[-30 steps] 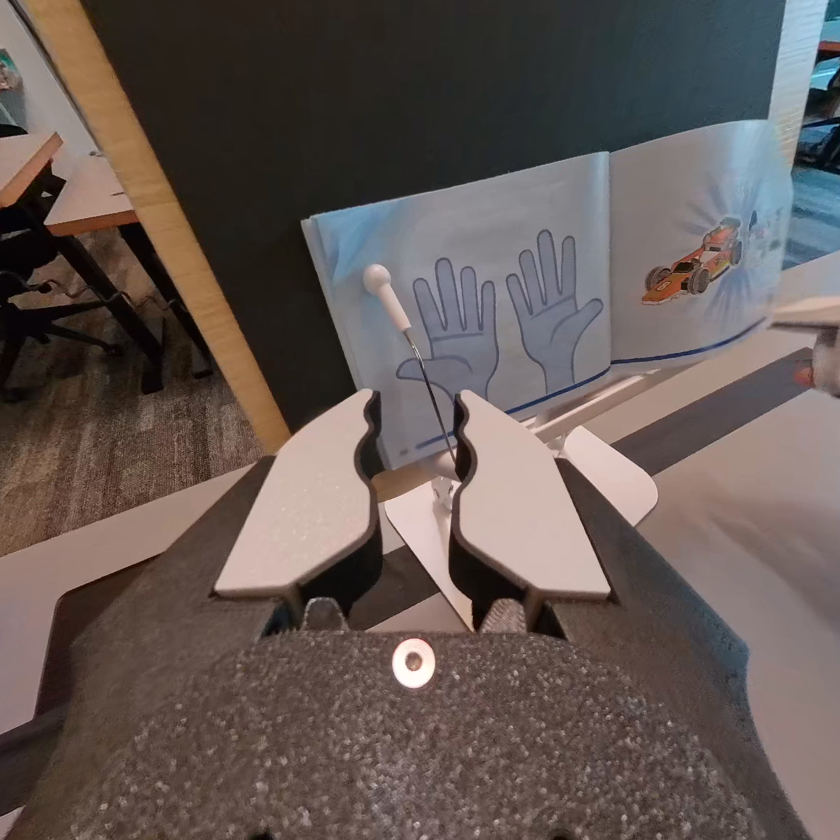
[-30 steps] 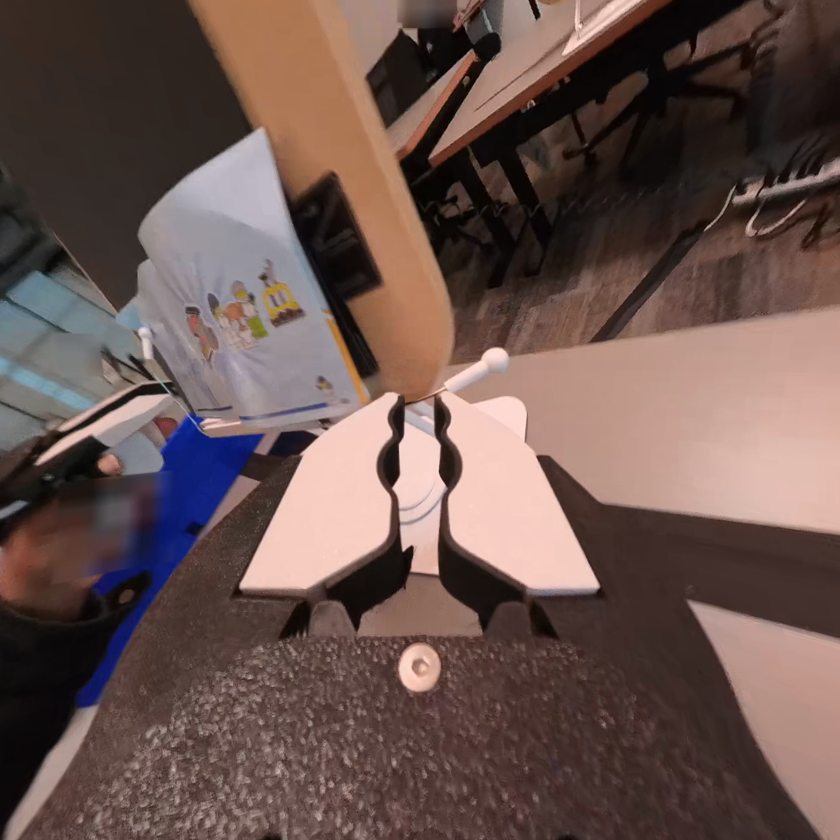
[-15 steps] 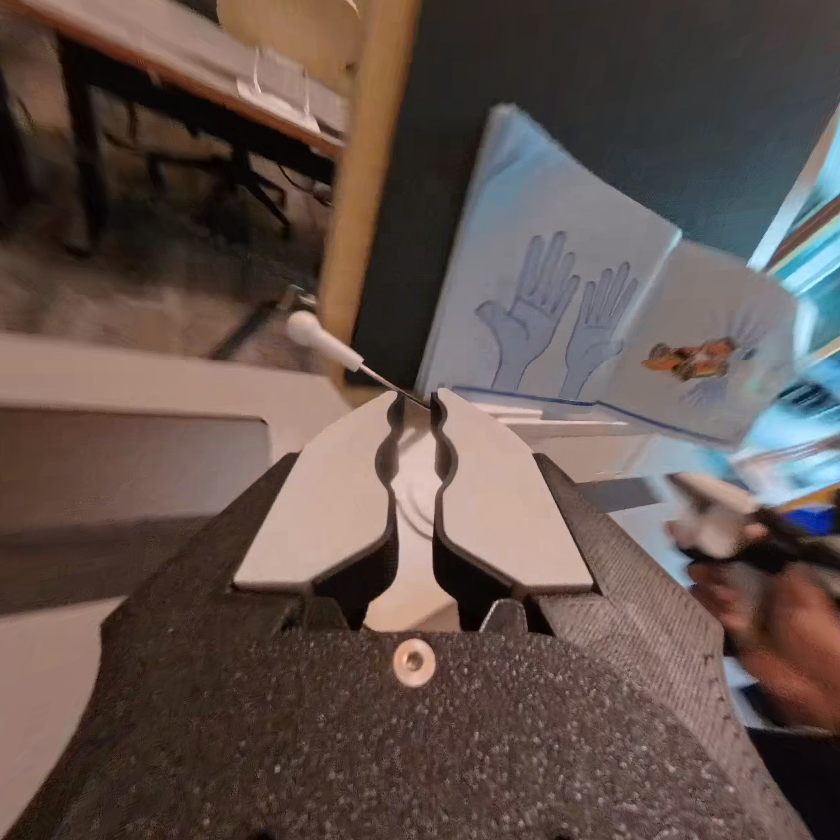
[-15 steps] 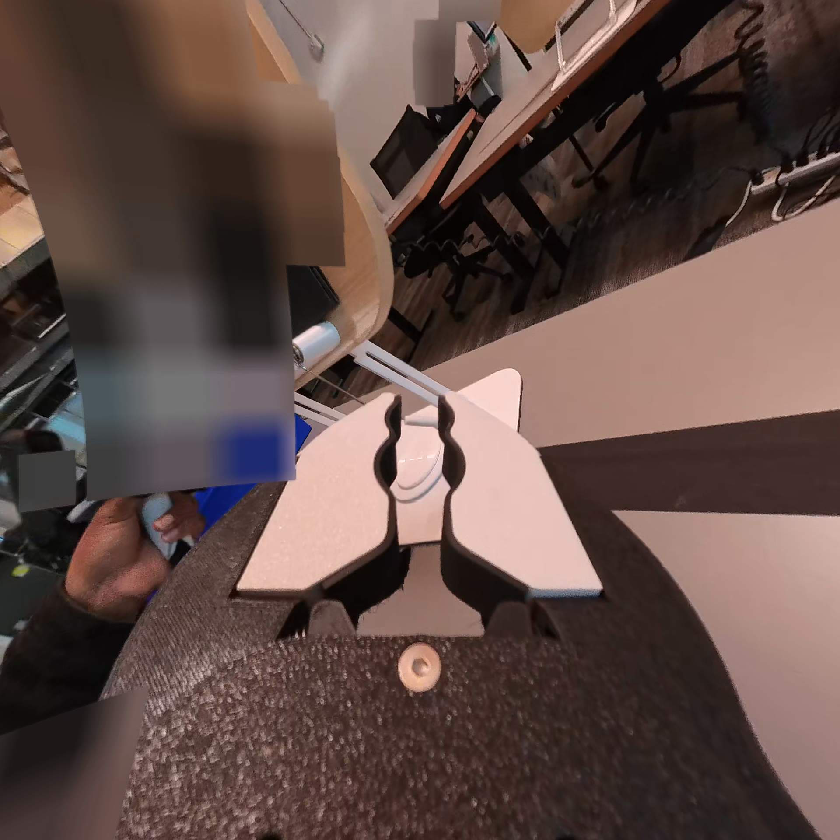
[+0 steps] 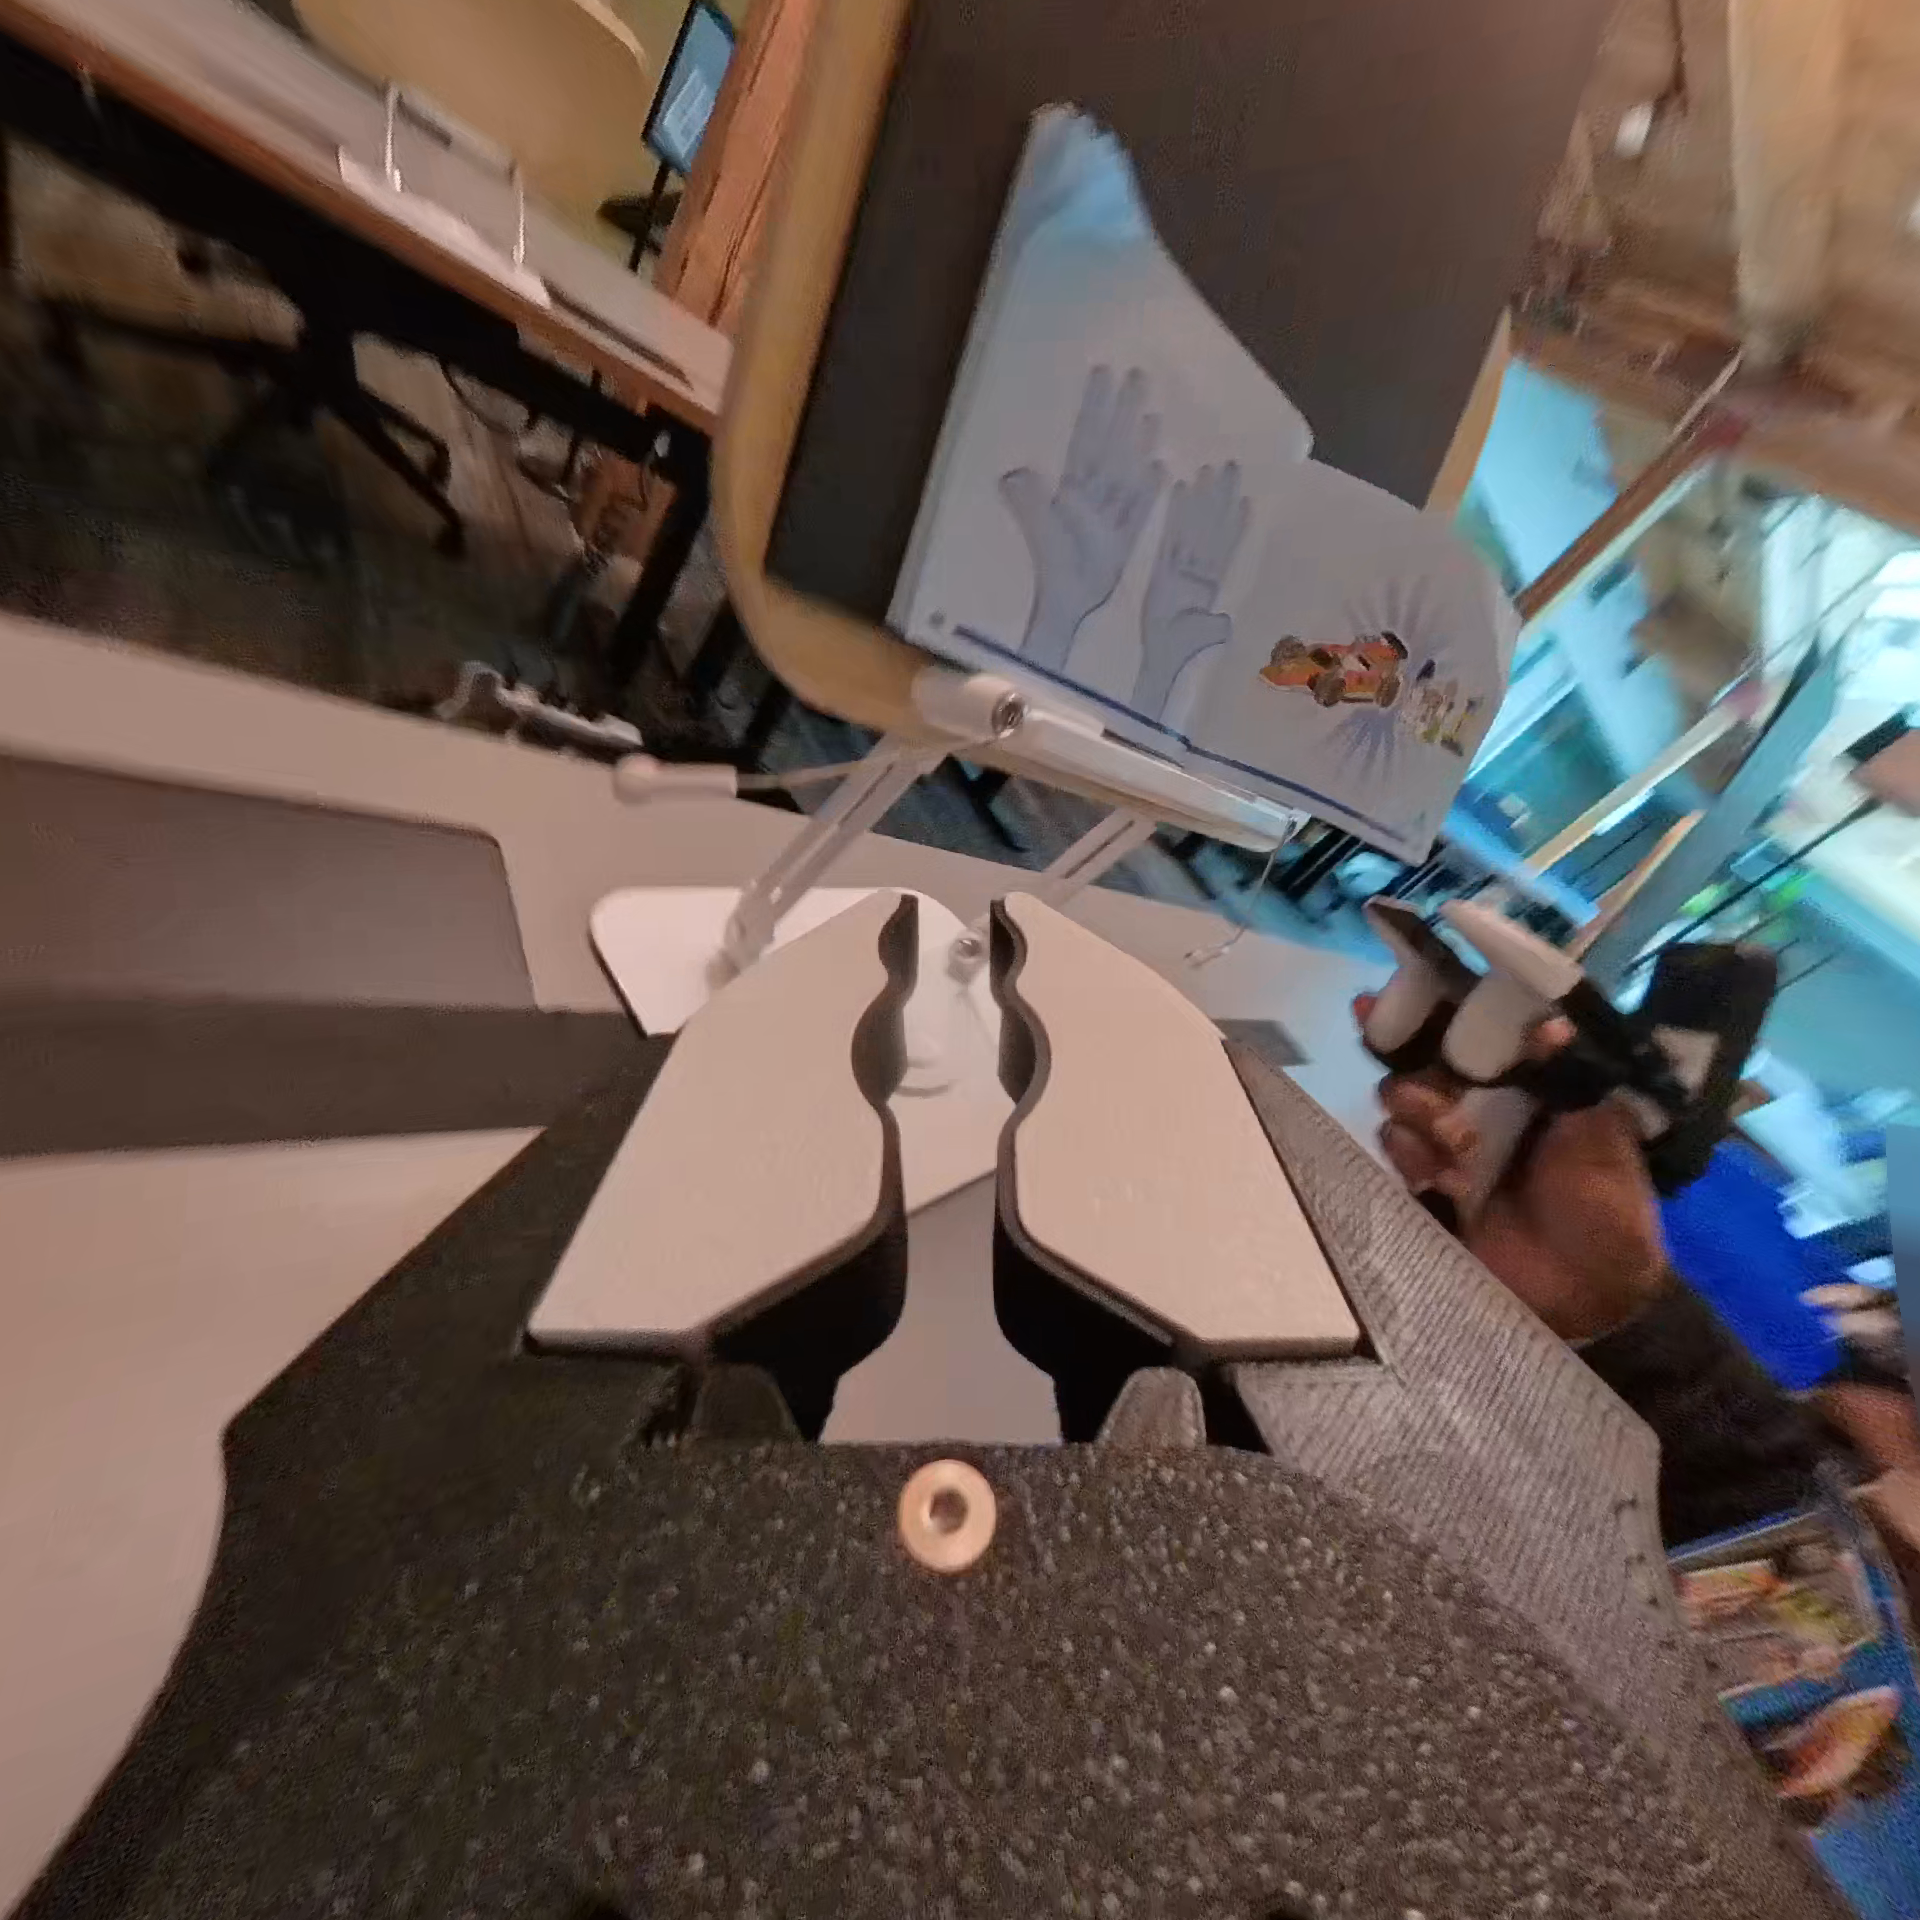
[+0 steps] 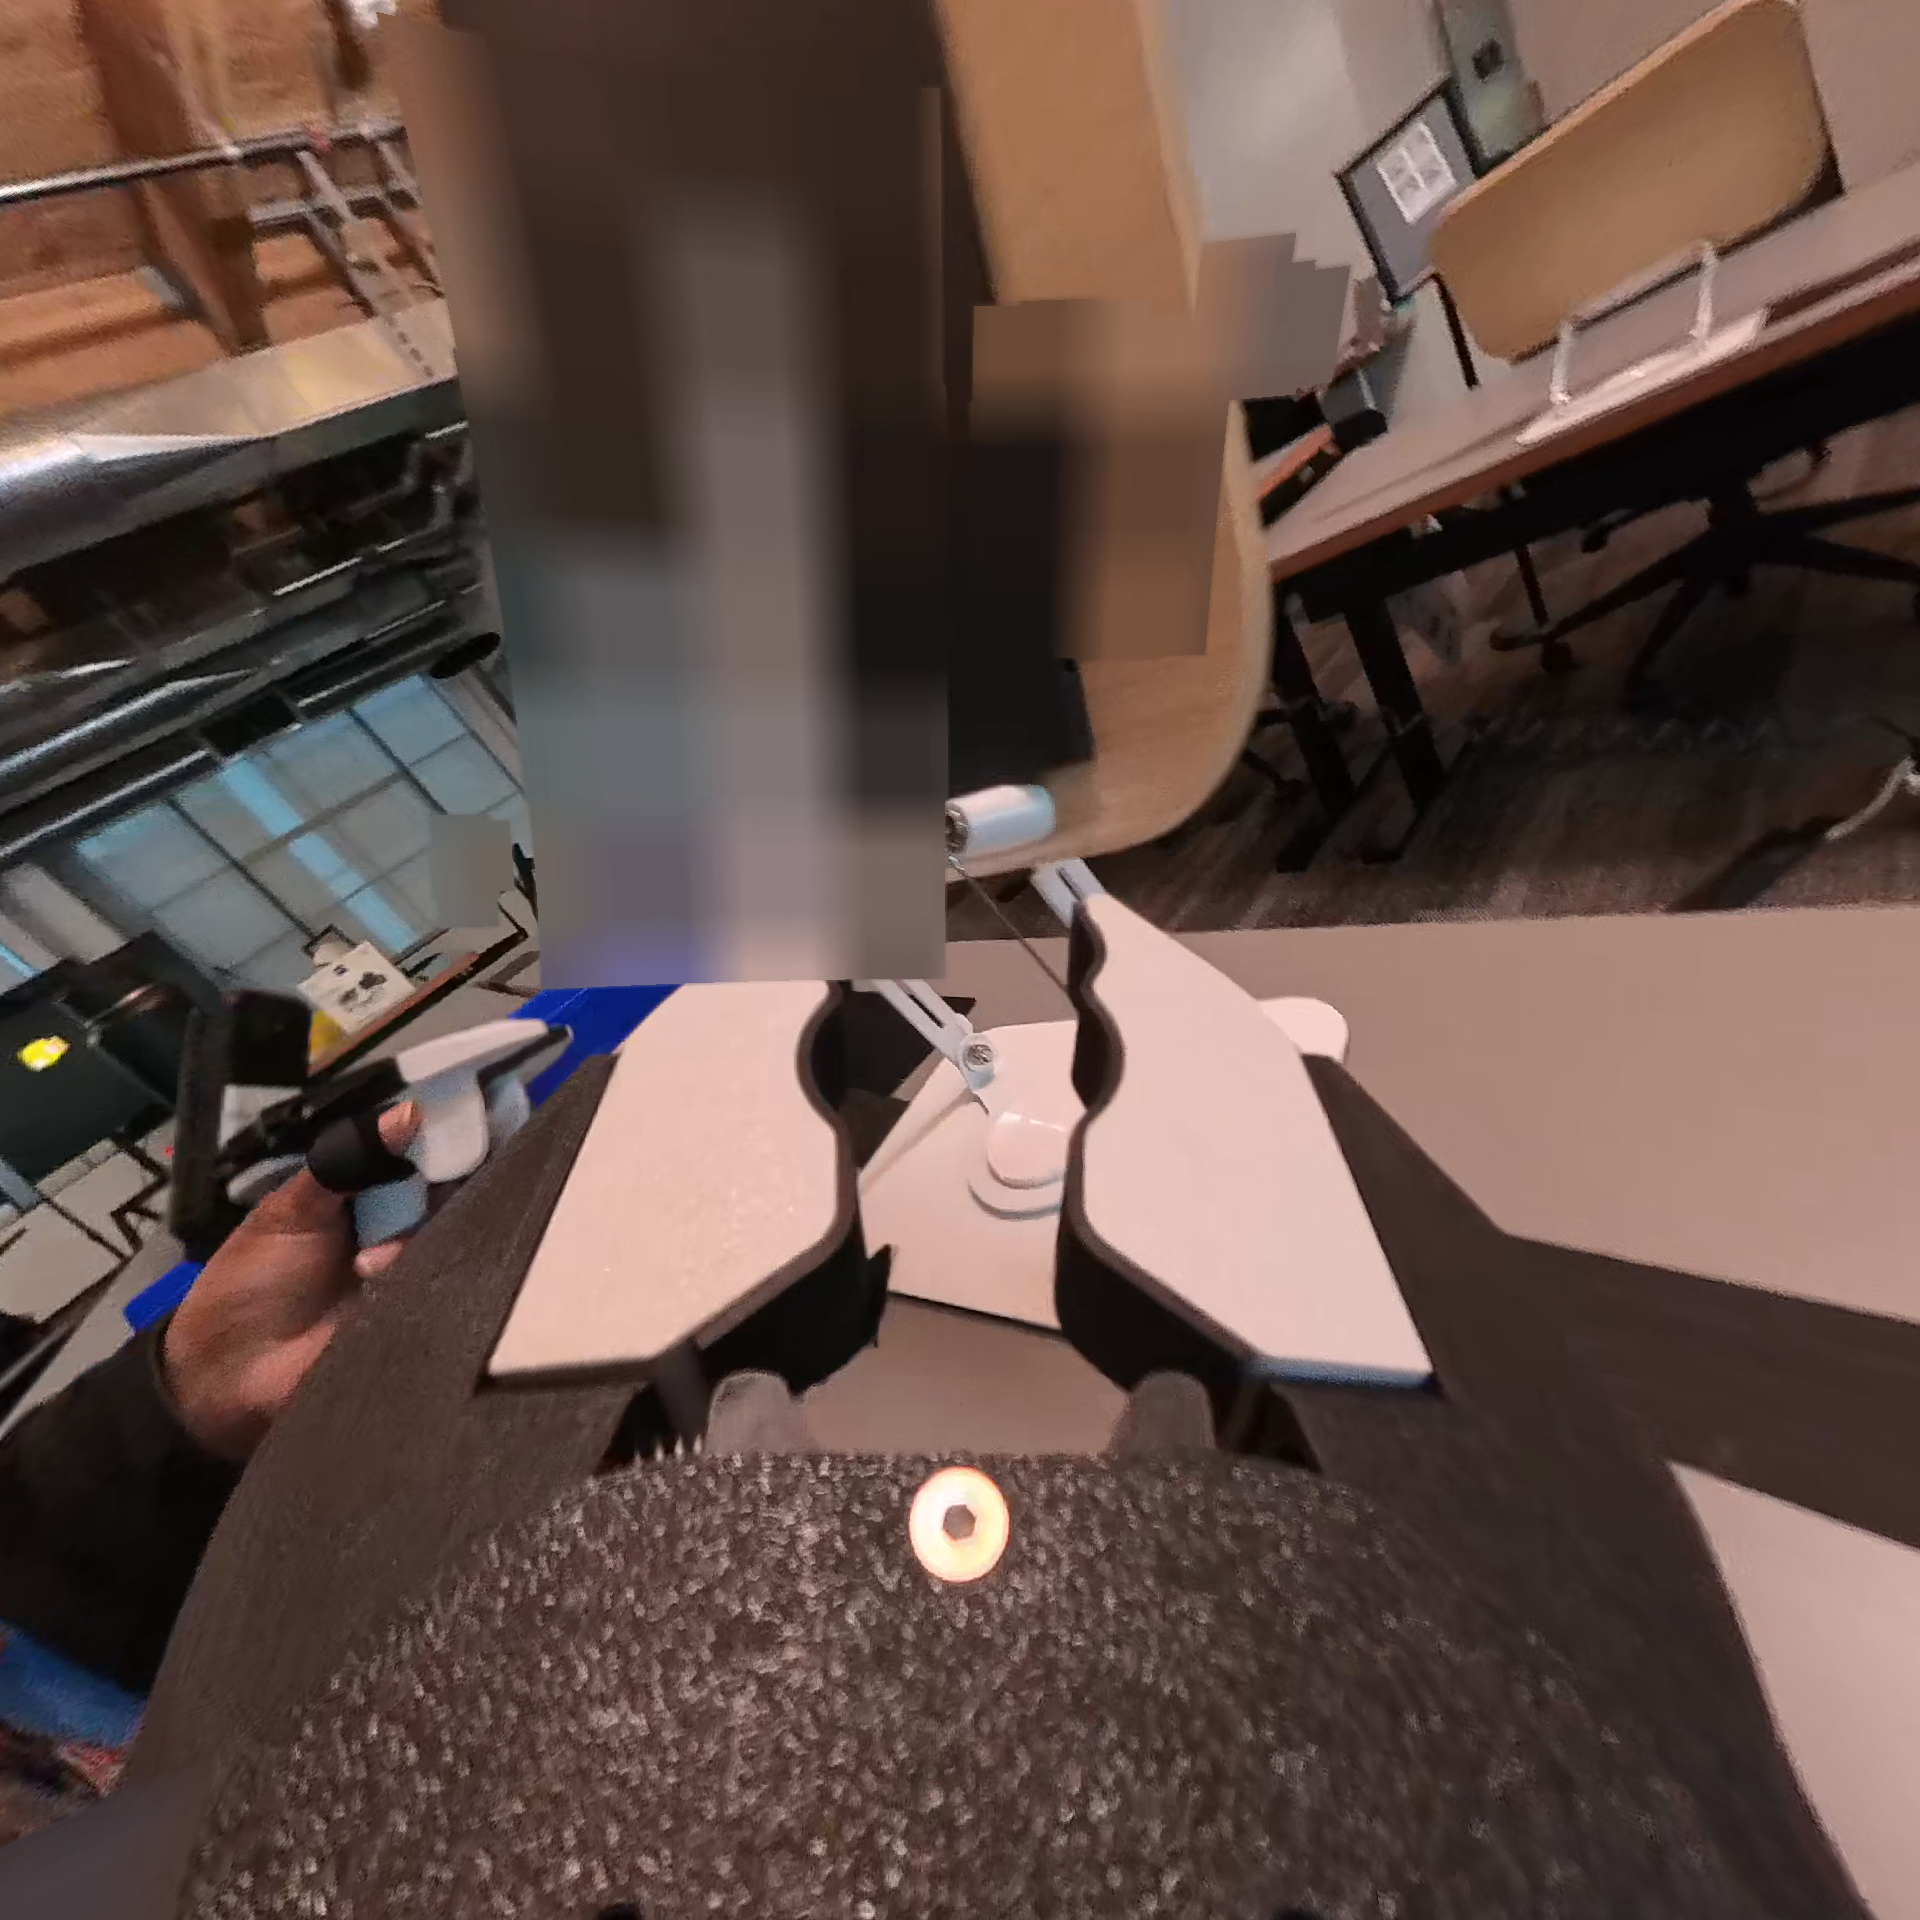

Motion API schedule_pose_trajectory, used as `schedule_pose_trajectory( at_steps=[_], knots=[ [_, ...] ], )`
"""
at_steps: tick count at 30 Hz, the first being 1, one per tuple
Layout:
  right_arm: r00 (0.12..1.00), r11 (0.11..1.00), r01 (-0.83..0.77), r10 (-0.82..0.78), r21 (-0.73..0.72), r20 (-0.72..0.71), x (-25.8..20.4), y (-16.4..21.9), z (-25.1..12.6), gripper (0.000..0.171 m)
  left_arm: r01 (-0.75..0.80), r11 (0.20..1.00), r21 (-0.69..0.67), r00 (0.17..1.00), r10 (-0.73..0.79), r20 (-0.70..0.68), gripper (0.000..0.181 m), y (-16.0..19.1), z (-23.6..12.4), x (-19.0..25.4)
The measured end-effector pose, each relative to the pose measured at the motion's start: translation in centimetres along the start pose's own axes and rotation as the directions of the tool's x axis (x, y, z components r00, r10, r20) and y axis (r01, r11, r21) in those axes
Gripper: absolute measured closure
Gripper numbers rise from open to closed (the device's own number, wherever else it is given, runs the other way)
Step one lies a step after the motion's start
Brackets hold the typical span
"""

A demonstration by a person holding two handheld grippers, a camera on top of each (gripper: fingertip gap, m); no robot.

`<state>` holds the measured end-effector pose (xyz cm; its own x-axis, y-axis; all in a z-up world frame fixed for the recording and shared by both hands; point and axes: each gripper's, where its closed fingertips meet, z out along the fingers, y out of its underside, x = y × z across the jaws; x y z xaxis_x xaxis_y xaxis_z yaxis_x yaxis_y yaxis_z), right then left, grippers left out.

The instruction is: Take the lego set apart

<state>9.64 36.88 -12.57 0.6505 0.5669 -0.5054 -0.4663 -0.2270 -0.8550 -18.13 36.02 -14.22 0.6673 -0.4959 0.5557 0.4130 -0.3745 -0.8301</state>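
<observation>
The grey desk (image 5: pixel 260 1195) carried a booklet stand (image 5: pixel 665 935), no lego visible. Since a second earlier, the right gripper (image 6: pixel 951 997) jaws had widened, empty; the left gripper (image 5: pixel 945 914) stayed narrowly parted, empty.

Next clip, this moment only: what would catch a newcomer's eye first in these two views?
Probably the open booklet with two drawn hands and a small race car, propped on a white stand on the grey table, just ahead of the left tool. The right tool gapes wide over the stand's base, holding nothing. No lego model shows in either view.
</observation>
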Motion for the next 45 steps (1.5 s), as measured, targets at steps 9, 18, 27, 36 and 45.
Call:
schedule_pose_trajectory(
  at_steps=[9,18,27,36,45],
  knots=[
    [0.976,0.969,0.214,-0.207,-0.124,0.067,-1.9,-2.0,3.9,0.1,-0.396,0.917,-0.046,0.917,0.398,0.035,0.156,-4.2,0.8,1.5],
    [0.938,0.918,0.346,-0.341,-0.195,0.058,-3.5,-3.0,4.5,0.171,-0.42,0.905,-0.068,0.906,0.422,0.014,0.154,-3.9,0.6,1.1],
    [0.931,0.91,0.359,-0.365,-0.209,0.007,-5.0,-4.1,5.0,0.171,-0.425,0.9,-0.094,0.905,0.425,-0.02,0.152,-3.2,1.1,1.2],
    [0.901,0.846,0.411,-0.32,-0.341,0.291,-13.5,4.6,12.6,0.131,-0.388,0.918,-0.083,0.921,0.384,-0.059,0.152,-2.2,1.1,3.0],
    [0.888,0.883,0.398,-0.302,-0.248,0.347,-13.6,2.5,10.4,0.111,-0.43,0.902,-0.036,0.898,0.423,-0.122,0.155,-2.9,0.6,6.1]
  ],
)
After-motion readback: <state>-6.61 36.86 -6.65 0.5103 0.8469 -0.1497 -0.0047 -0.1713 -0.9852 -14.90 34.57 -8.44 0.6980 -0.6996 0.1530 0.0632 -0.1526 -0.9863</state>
